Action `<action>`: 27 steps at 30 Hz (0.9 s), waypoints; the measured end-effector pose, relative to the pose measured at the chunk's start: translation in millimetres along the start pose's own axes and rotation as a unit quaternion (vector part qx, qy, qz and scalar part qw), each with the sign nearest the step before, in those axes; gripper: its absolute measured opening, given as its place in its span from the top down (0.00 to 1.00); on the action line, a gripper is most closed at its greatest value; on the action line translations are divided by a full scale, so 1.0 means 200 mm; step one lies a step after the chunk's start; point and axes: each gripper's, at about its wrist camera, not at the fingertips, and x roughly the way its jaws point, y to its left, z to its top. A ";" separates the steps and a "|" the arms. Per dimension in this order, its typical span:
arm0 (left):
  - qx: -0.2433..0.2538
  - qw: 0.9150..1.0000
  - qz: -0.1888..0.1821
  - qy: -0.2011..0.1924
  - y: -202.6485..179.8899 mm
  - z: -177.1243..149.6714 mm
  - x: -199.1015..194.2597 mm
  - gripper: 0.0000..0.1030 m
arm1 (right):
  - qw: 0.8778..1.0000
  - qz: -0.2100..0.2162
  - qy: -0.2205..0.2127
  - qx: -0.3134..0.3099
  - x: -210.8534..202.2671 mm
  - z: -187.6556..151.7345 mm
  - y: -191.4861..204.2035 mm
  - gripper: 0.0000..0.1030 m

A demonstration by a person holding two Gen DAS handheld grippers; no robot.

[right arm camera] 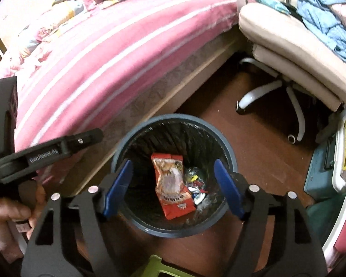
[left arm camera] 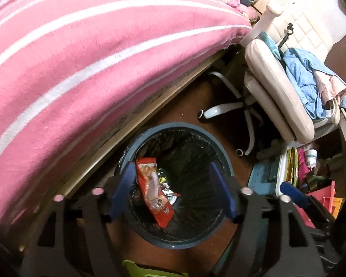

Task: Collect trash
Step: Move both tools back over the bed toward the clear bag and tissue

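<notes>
A round blue-grey trash bin (left arm camera: 173, 244) with a black liner stands on the floor beside the bed; it also shows in the right wrist view (right arm camera: 173, 232). Inside lie a red snack wrapper (left arm camera: 154, 189) (right arm camera: 173, 184) and small shiny crumpled wrappers (left arm camera: 169, 195) (right arm camera: 196, 184). My left gripper (left arm camera: 173, 187) is open and empty, above the bin's mouth. My right gripper (right arm camera: 173, 187) is open and empty, also above the bin. The left gripper's black body (right arm camera: 41, 154) shows at the left of the right wrist view, held by a hand.
A bed with a pink striped cover (left arm camera: 80, 57) (right arm camera: 103, 57) runs along the left. A cream office chair (left arm camera: 276, 97) (right arm camera: 295, 53) with blue clothes (left arm camera: 306, 80) stands to the right. Boxes and clutter (left arm camera: 299, 173) (right arm camera: 329, 166) sit at the right on the brown floor (right arm camera: 253, 127).
</notes>
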 end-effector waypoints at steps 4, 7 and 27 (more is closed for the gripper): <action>-0.003 1.000 -0.004 -0.023 0.00 0.01 -0.10 0.23 | 1.000 0.005 -0.020 -0.010 -0.08 0.04 0.06 0.23; -0.019 0.999 -0.010 -0.042 0.01 0.01 -0.19 0.22 | 0.999 0.009 -0.038 -0.020 -0.16 0.08 0.11 0.21; -0.114 0.974 -0.034 -0.193 0.30 -0.10 -0.89 0.17 | 0.980 0.082 -0.135 -0.118 -0.62 0.19 0.67 0.11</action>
